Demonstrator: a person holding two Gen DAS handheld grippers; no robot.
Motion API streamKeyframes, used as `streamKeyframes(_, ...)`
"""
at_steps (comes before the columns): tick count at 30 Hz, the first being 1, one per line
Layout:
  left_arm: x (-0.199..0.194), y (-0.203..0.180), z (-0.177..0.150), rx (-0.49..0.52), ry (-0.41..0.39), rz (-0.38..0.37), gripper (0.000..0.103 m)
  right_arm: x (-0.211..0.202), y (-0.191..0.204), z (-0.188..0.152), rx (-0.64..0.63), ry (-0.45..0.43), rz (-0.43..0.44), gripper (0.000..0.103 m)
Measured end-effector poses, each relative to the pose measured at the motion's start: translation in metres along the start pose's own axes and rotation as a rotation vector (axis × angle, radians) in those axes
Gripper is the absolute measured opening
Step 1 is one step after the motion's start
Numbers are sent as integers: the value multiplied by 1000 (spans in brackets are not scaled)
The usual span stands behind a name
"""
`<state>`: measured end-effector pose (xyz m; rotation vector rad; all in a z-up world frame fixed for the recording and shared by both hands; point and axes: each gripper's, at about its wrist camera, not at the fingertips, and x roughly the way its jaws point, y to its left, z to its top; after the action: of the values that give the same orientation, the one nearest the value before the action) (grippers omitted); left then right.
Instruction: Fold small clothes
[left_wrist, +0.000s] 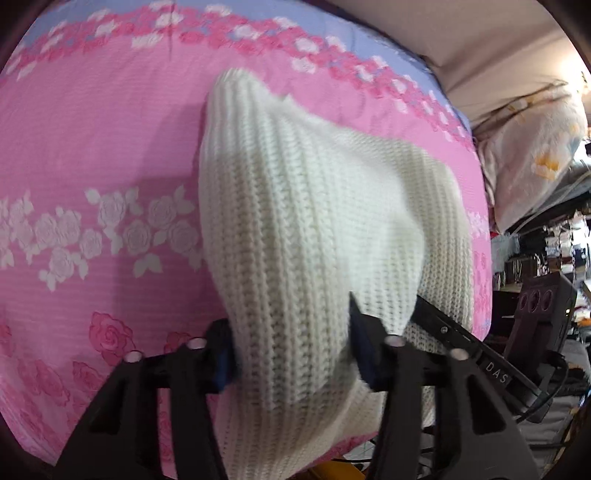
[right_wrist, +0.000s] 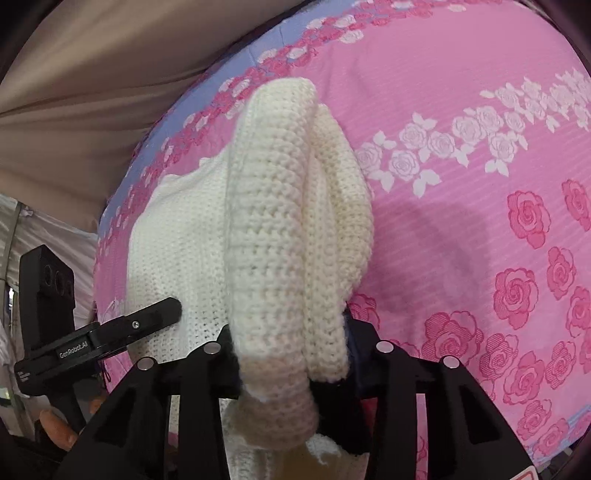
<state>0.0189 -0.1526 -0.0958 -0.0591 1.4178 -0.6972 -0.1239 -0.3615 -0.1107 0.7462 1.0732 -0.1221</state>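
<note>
My left gripper and right gripper both clamp the white knit sweater, draped lengthwise toward the bed's far edge.

knit garment, cream-white, ribbed. hung bunched in thick folds, lifted above a pink rose-print bedspread.

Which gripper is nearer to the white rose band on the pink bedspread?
Cannot tell. Both the left gripper and right gripper are clamped on the cream knit garment, each short of the band.
</note>
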Motion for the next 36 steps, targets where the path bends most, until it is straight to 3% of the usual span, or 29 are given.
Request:
streamKeyframes(5, -58, -44, 7, 131, -97, 20, 41, -61, 50, 9, -88, -165, 23, 36)
streamKeyframes(12, -155, -98, 22, 276, -269, -12, 41, -154, 100, 19, -177, -419, 48, 35)
streamKeyframes(19, -234, -123, 26, 375, -447, -17, 41, -203, 154, 23, -260, -618, 83, 36)
streamKeyframes(28, -306, -102, 24, 403, -613, 19, 42, -219, 217, 25, -398, -722, 139, 36)
streamKeyframes(36, -337, -56, 27, 355, -682, 81, 42, -187, 265, 32, -484, -691, 189, 36)
